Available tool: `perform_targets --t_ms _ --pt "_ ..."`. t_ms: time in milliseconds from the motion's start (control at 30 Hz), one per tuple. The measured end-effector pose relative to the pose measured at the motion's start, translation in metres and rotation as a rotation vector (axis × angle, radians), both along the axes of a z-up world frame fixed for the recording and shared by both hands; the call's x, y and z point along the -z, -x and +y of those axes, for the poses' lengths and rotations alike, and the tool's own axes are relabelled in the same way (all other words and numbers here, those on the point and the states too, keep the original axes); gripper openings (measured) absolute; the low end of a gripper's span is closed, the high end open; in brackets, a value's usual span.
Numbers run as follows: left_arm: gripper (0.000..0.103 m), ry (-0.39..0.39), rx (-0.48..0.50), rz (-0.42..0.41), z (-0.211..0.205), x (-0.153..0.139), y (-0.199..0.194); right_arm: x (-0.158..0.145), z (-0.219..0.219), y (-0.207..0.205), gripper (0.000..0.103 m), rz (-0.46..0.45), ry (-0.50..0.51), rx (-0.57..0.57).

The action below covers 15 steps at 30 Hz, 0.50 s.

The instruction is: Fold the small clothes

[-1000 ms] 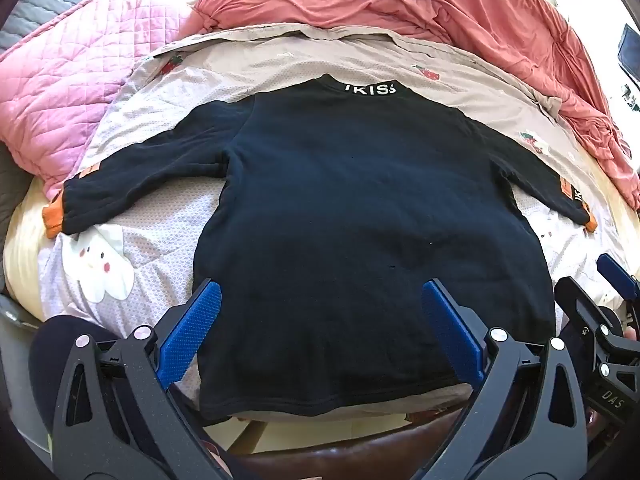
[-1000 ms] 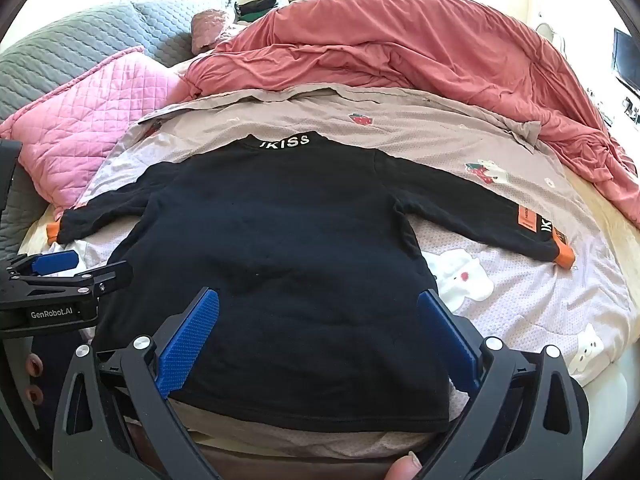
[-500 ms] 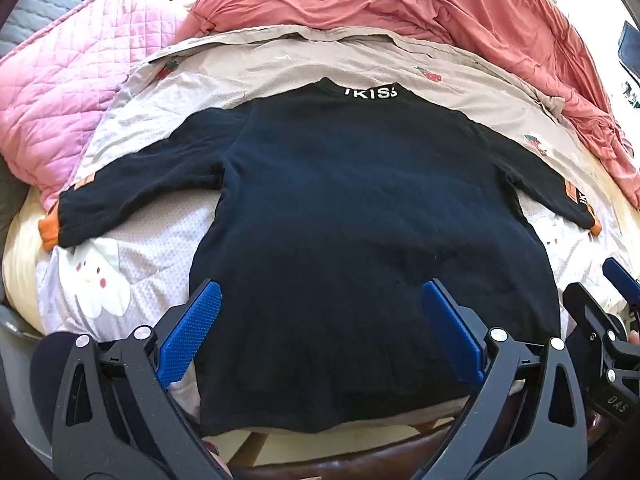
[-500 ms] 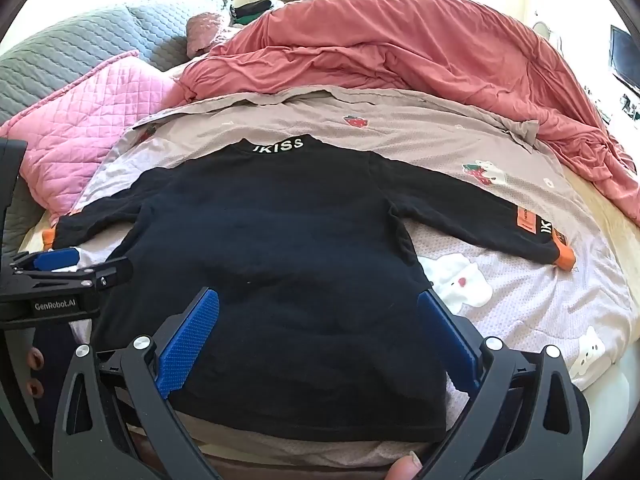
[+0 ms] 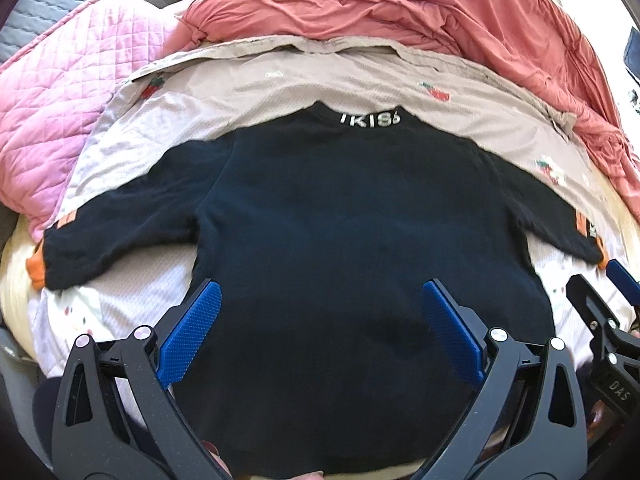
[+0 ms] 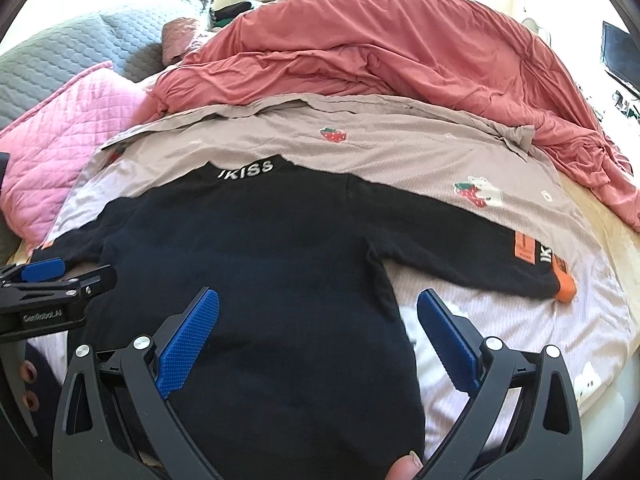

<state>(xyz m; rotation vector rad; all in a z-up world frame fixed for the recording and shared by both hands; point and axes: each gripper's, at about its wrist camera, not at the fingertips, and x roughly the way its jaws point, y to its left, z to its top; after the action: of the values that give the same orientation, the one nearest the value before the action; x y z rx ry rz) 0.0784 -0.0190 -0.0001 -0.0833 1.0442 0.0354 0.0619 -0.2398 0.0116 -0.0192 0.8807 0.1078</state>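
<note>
Sunlit and rumpled, the bed [image 6: 600,236] is my work surface: a grey quilted headboard [image 6: 60,64] at the back, and a pale printed sheet [image 6: 400,148] spread flat as the folding area.

Going left to right, a pink quilted pillow [image 5: 56,104] sits at the left edge, just beside the left sleeve [image 5: 116,228] of the black sweater [image 5: 352,240]. That sleeve lies stretched out to the side, its orange cuff [image 5: 35,266] near the bed's edge. My left tool [image 5: 320,332] hovers over the hem on that side, jaws spread wide and holding nothing.

The sweater's body lies flat and smooth in the middle of the sheet, with the lettered collar [image 6: 246,170] pointing away from me and the hem nearest me.

My right tool [image 6: 318,338] hangs above the hem's right portion, also wide open with nothing between its blue pads [image 6: 188,344]. Further right, the other sleeve [image 6: 460,248] runs straight out, ending in an orange cuff [image 6: 566,286] well clear of the body. Behind it all, the salmon duvet [image 6: 400,48] is bunched up along the far and right side.

As I judge it, only the laying-out is done. No sleeve is turned in, no side is folded and the hem is not yet brought up to the collar, so nearly all the folding remains. A sleeve seems the natural first fold.
</note>
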Motion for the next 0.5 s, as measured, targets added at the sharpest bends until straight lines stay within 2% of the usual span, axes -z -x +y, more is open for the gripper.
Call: perform_targets --t_ms 67,367,500 --pt "0.094 0.003 -0.006 -0.007 -0.002 -0.001 -0.009 -0.003 0.000 -0.010 0.099 -0.029 0.040 0.010" --pt "0.094 0.008 -0.019 0.003 -0.011 0.008 -0.047 -0.002 -0.011 -0.065 0.099 -0.044 0.006 0.075" --pt "0.094 -0.005 -0.022 0.003 -0.018 0.013 -0.061 0.003 -0.016 -0.087 0.099 -0.052 0.029 0.090"
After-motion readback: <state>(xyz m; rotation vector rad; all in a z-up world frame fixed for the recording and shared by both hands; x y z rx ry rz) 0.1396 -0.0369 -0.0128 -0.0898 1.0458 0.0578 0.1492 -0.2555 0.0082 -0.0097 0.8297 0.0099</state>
